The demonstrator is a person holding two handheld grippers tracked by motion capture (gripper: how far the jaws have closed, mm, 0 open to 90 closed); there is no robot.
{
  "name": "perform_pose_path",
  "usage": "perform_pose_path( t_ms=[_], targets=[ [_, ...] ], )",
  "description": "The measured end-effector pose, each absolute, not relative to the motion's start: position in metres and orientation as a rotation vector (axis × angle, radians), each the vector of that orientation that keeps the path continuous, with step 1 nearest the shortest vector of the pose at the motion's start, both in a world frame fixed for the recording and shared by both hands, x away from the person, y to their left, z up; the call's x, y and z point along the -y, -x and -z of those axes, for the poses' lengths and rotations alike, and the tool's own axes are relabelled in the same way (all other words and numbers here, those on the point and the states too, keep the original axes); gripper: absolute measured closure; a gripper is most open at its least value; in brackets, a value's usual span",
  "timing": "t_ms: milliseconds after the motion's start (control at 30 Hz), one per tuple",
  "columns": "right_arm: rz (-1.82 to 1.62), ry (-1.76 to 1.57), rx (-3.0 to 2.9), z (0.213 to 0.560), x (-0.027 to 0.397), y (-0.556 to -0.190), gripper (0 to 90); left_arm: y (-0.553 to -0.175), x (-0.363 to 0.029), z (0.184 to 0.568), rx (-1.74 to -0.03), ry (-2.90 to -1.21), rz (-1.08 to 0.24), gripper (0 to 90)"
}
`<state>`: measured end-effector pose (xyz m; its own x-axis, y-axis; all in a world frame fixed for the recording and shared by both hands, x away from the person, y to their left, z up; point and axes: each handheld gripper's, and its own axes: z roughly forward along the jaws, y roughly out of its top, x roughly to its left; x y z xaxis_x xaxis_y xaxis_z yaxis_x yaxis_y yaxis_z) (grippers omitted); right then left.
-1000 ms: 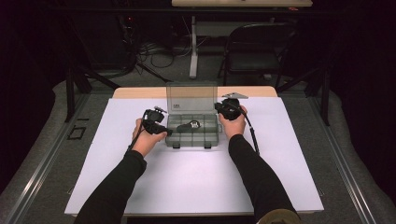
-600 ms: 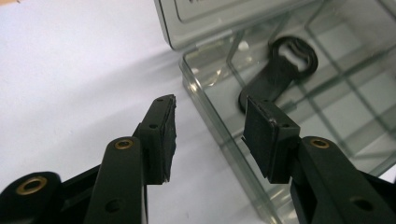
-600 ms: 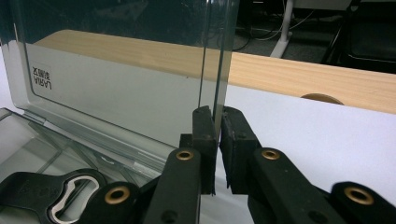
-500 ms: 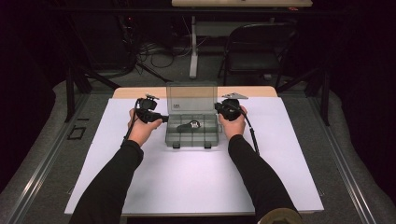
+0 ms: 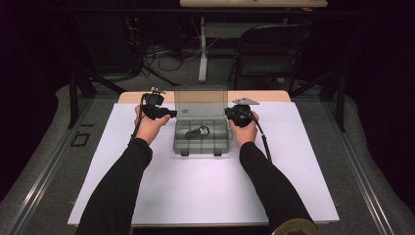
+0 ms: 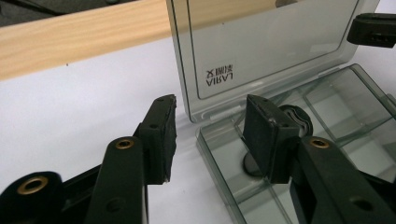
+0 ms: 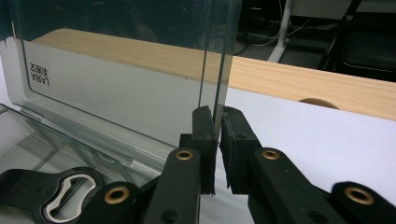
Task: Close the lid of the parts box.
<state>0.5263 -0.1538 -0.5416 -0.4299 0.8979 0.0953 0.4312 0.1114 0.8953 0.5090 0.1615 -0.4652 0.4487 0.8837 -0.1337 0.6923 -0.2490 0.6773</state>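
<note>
A clear box (image 5: 200, 137) sits on the white sheet (image 5: 195, 196) that covers the table (image 5: 266, 95), near the back edge and about midway between the left and right edges. Its lid (image 5: 200, 102) stands straight up at the back. The lid has a small label (image 6: 220, 77) on it. Inside the box, walls split it into small rooms. A black bottle opener (image 5: 198, 131) lies in one of them, near the middle.

The right gripper (image 7: 217, 122) is at the right side of the box. Its jaws are nearly closed and pinch the right edge of the lid between them, holding it up.

The left gripper (image 6: 210, 135) is at the left back corner of the box, up above the sheet. Its jaws are partly apart and hold nothing. One jaw is over the sheet just beside the box, and the other is over the box's left end. They touch neither the box nor the lid.
</note>
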Motion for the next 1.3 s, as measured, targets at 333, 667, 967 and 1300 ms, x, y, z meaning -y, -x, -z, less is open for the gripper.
perform_pose_path(
  t_ms=[333, 667, 967, 1300],
  targets=[
    [-1.262, -1.268, -1.915, 0.542, 0.152, -0.526, 84.6, -0.522, -0.155, 0.461, -1.261, -2.022, -0.454, 58.9],
    [-1.274, -1.27, -1.91, 0.543, 0.153, -0.526, 84.6, -0.533, -0.154, 0.454, -1.276, -1.957, -0.48, 62.4],
    [-1.279, -1.266, -1.906, 0.544, 0.154, -0.525, 84.6, -0.543, -0.155, 0.456, -1.299, -1.933, -0.48, 71.4],
    [-1.283, -1.261, -1.902, 0.544, 0.154, -0.524, 84.6, -0.55, -0.148, 0.464, -1.325, -1.917, -0.483, 79.2]
  ],
)
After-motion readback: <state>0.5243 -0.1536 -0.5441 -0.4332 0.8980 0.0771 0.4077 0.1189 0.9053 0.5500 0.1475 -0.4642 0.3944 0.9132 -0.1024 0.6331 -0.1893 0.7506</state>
